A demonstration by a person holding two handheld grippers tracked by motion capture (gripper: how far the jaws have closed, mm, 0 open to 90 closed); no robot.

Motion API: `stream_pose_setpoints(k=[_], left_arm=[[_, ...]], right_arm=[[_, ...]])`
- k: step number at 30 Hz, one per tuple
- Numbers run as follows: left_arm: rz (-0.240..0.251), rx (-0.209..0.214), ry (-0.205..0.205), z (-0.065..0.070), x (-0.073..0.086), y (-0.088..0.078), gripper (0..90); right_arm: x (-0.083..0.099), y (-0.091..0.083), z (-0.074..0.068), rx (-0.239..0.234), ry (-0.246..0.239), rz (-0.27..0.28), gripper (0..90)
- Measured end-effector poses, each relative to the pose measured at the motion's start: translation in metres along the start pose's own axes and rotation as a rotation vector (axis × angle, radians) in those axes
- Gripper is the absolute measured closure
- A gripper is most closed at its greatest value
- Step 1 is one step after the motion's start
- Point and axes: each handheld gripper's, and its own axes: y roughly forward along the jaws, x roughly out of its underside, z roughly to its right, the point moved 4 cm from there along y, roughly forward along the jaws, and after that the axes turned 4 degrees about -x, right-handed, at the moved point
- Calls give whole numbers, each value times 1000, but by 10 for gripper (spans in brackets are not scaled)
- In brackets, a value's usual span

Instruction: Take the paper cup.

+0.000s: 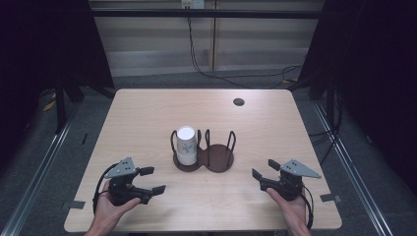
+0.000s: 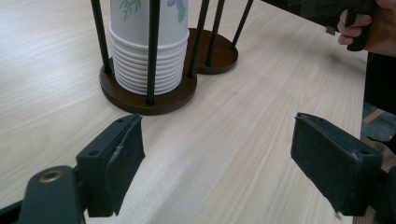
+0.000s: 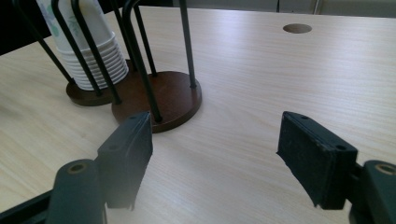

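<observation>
A stack of white paper cups [image 1: 187, 145] with a leaf print stands in the left ring of a dark two-ring wire holder [image 1: 219, 160] at the table's middle; the right ring is empty. My left gripper [image 1: 153, 180] rests low at the front left, open, with nothing between its pads. My right gripper [image 1: 264, 168] sits at the front right, also open and empty. In the left gripper view the cups [image 2: 130, 56] rise beyond the gripper [image 2: 219, 158]. The right gripper view has the empty round base [image 3: 173, 95] just ahead of the gripper [image 3: 215, 154], with the cups [image 3: 100, 56] behind.
The light wooden table [image 1: 147, 113] has a round cable hole [image 1: 239, 102] at the back right. Cables run over the floor behind the table. The person's other hand [image 2: 369, 28] shows at the top right of the left gripper view.
</observation>
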Motion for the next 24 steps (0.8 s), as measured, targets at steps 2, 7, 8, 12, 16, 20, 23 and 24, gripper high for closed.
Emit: stream_pose_setpoints(k=[2, 7, 8, 12, 16, 20, 23, 24], left_arm=[[-4, -4, 5, -1, 0, 0, 192], [2, -2, -2, -2, 0, -1, 189], [7, 1, -13, -1, 0, -1, 183], [7, -3, -11, -2, -2, -1, 201], [12, 6, -15, -2, -8, -3, 200], [25, -1, -5, 0, -13, -7, 200], [14, 3, 13, 2, -20, -9, 199], [6, 18, 13, 2, -22, -9, 200]], right_arm=[[-1, 0, -3, -1, -7, 4, 253], [-1, 0, -6, 3, -10, 2, 244], [-1, 0, -7, -6, 1, -6, 247], [-1, -1, -10, -19, 5, -13, 253], [-1, -2, -13, -46, 9, -16, 254], [-1, -4, -16, -56, 11, -23, 257], [-2, -8, -20, -63, 24, -41, 257], [-2, -8, -20, -63, 26, -41, 256]])
